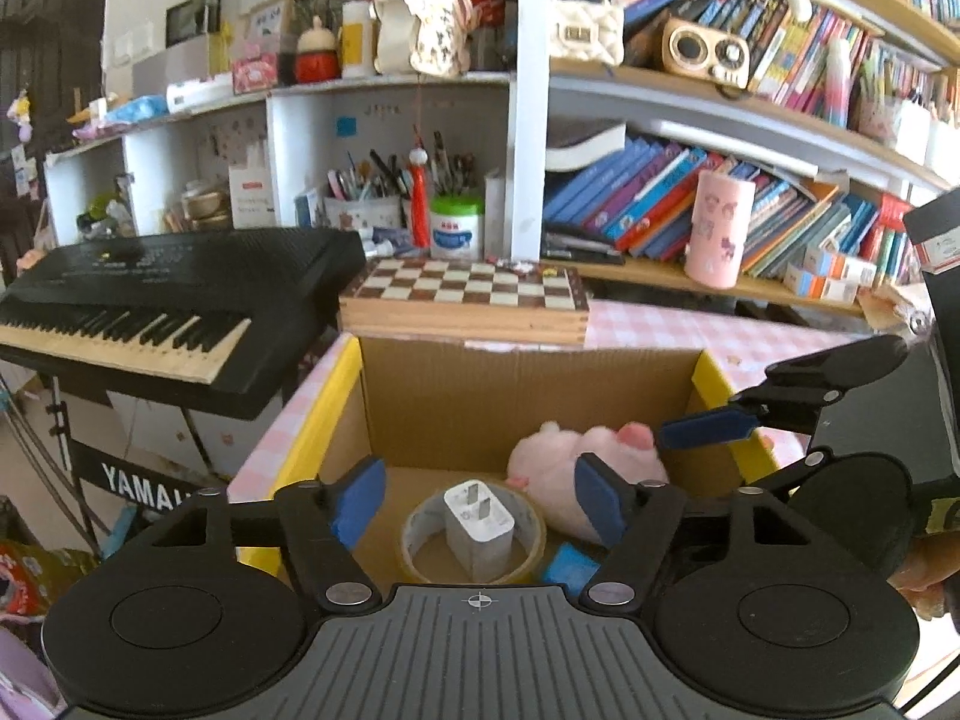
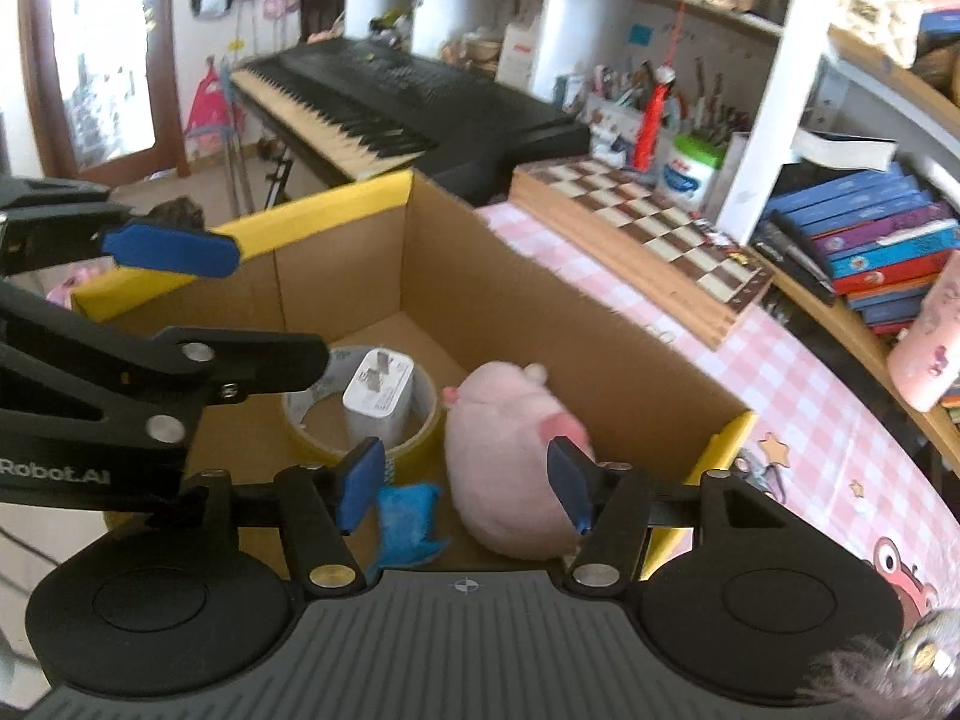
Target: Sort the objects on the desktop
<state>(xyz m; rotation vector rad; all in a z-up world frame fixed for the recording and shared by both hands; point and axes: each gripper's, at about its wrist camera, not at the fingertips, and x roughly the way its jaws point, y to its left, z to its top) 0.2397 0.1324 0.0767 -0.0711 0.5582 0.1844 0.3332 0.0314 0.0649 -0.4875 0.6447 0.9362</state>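
Both our claws hang over the cardboard box (image 1: 528, 384), and neither grips anything: the left gripper (image 1: 480, 501) stands spread above the white charger (image 1: 479, 531), which sits inside the tape roll (image 1: 528, 525), while the right gripper (image 2: 467, 480) stands spread with the pink plush pig (image 2: 504, 462) loose between its fingers. A blue item (image 2: 408, 519) lies beneath that claw too. We judge four things sorted; whatever remains on the desk, we cannot see.
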